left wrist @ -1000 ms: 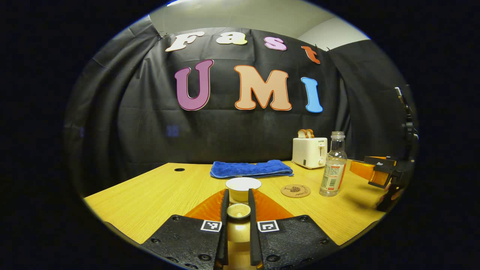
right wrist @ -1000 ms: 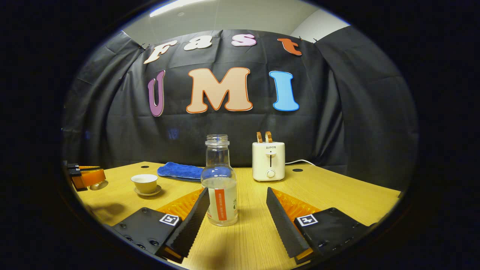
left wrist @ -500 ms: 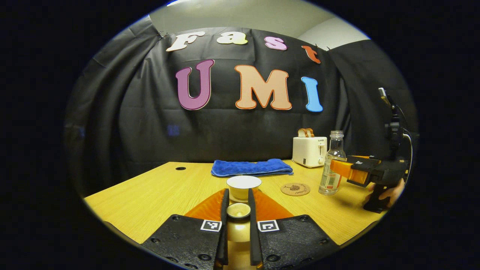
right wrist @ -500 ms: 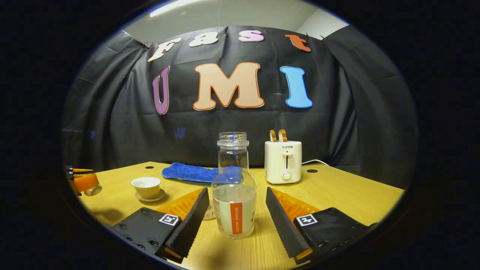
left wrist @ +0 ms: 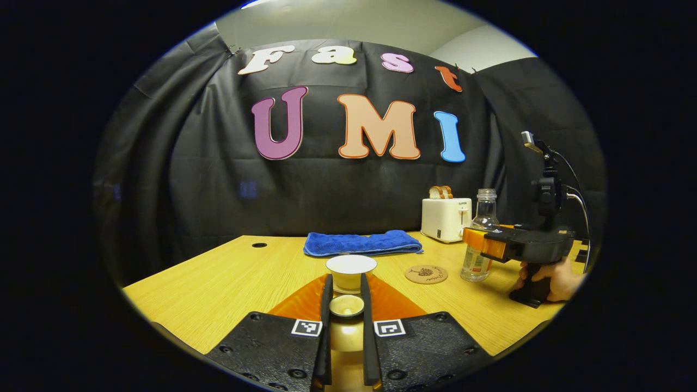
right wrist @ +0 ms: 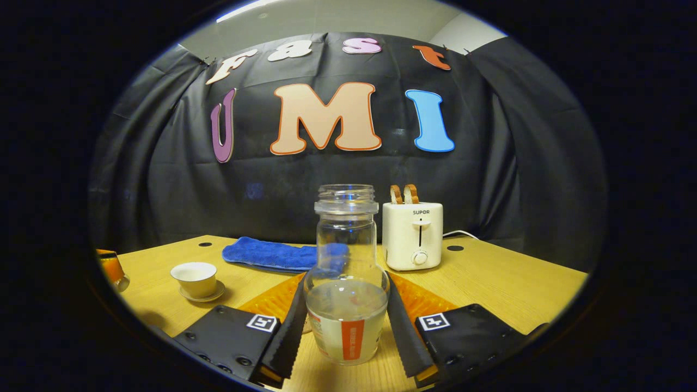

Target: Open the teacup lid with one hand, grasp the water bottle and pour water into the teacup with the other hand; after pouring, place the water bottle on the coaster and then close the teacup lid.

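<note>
My left gripper (left wrist: 346, 305) is shut on the teacup lid (left wrist: 346, 306) and holds it just in front of the uncovered white teacup (left wrist: 351, 269). In the right gripper view the teacup (right wrist: 194, 277) stands on its saucer at the left, and beside it the left gripper (right wrist: 110, 268) holds the lid. The clear, capless water bottle (right wrist: 347, 294), partly filled, stands on the table between my right gripper's (right wrist: 347, 326) fingers, which have shut against its sides. In the left gripper view the bottle (left wrist: 475, 264) is at the right inside the right gripper (left wrist: 482, 246). A round cork coaster (left wrist: 426, 274) lies between cup and bottle.
A white toaster (right wrist: 412, 235) with two bread slices stands at the back of the wooden table (left wrist: 218, 283). A folded blue towel (left wrist: 362, 243) lies behind the teacup. A hand (left wrist: 552, 277) grips the right gripper's handle near the table's right edge.
My right gripper moved forward around the water bottle and its fingers closed from wide open onto the bottle's sides. The left gripper kept hold of the lid and stayed put.
</note>
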